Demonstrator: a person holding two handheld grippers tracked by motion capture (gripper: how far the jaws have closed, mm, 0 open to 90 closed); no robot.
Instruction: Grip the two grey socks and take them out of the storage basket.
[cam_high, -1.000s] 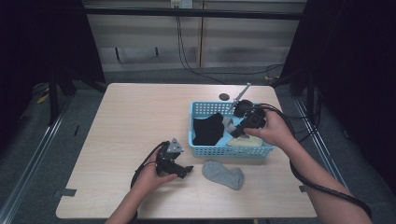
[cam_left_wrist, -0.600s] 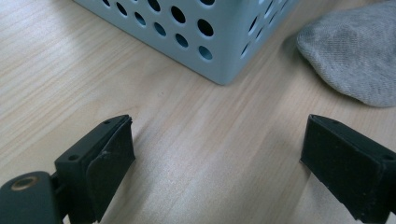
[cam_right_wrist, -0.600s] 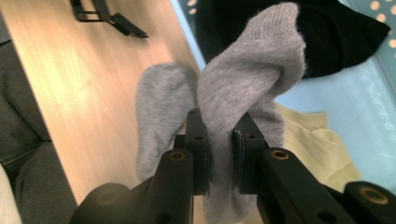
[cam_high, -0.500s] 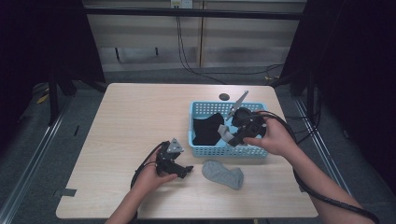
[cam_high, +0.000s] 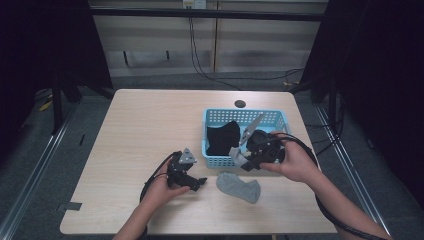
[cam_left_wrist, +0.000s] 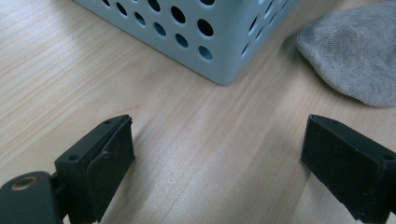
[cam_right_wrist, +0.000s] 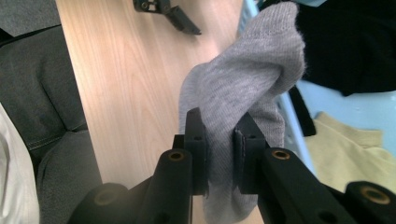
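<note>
Right gripper (cam_right_wrist: 218, 140) is clamped on a grey sock (cam_right_wrist: 243, 79), held over the blue basket's (cam_high: 215, 117) near wall, apparently so it clears the rim. Left gripper (cam_left_wrist: 217, 163) is rested wide apart on the tabletop (cam_high: 135, 125), a second grey sock (cam_high: 239, 186) just beyond it.

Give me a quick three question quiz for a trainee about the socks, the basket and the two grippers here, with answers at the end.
1. True or false: the left gripper is clamped on a sock.
2. What does the right gripper hold? A) black garment B) grey sock C) yellow cloth
3. Where does the second grey sock lie relative to the blue basket?

Key
1. False; its jaws stand wide apart over the bare table.
2. B, the grey sock, pinched between the jaws.
3. Flat on the table, outside the basket, on the person's side of it.
</note>
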